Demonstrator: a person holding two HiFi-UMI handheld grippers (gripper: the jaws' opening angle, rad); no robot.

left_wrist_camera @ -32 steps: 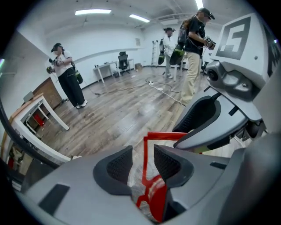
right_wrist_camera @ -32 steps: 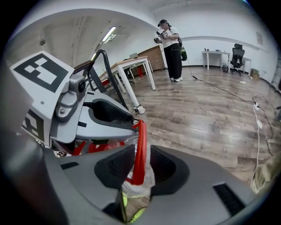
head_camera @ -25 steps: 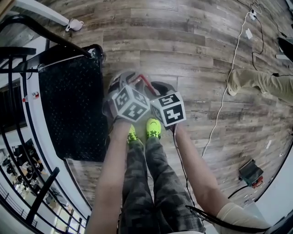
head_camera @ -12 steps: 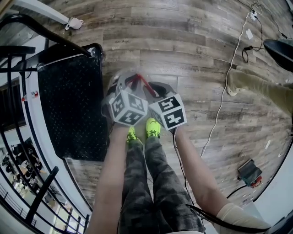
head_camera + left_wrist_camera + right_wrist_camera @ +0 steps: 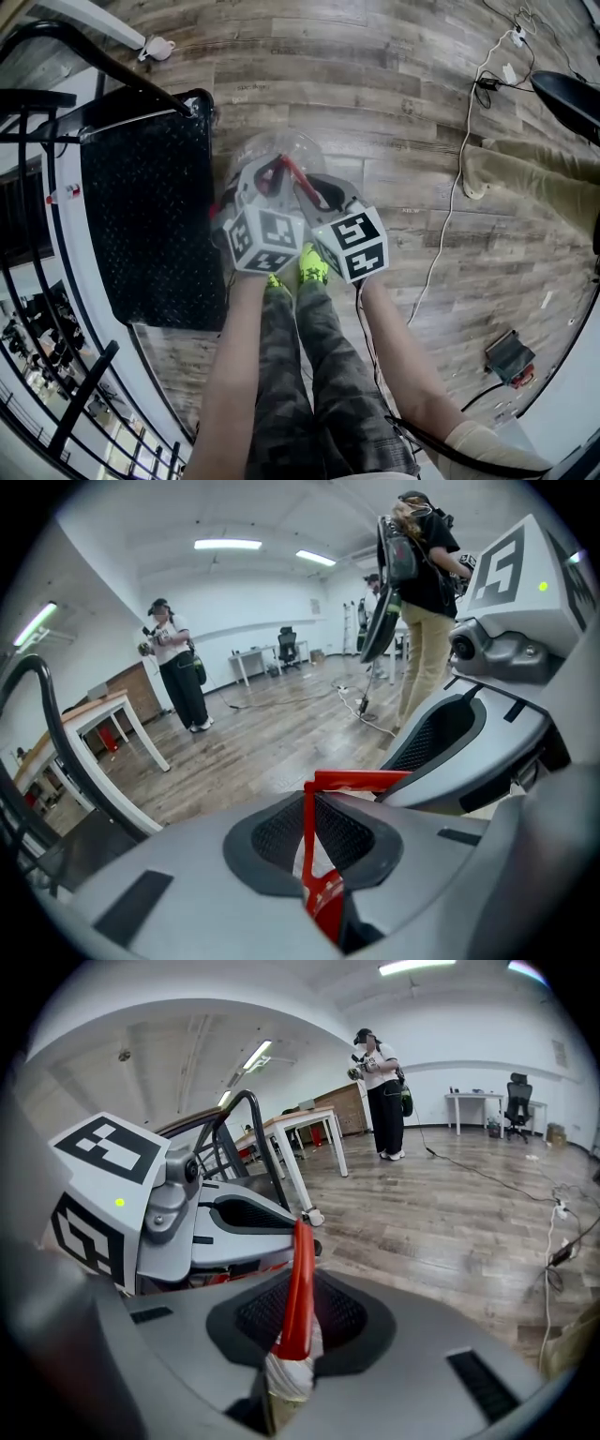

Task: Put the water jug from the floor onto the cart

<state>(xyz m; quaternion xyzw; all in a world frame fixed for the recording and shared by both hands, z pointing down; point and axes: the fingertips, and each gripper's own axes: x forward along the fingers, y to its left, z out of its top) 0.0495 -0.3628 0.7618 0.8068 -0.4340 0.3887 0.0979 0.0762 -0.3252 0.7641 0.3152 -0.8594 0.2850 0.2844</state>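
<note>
I am gripping the water jug [image 5: 286, 148] by its red handle [image 5: 288, 172] with both tools. My left gripper [image 5: 317, 855], whose jaws have just been closing, is clamping the handle's thin upright strip between its pads, and my right gripper [image 5: 295, 1321], its jaws likewise just closing, is pinching the handle's other side right beside it. The clear jug is showing below both grippers against the wood floor [image 5: 403, 94], ahead of my feet and just beside the long edge of the cart [image 5: 150, 234] platform, near its far corner — whether its base is touching the planks I cannot tell.
</note>
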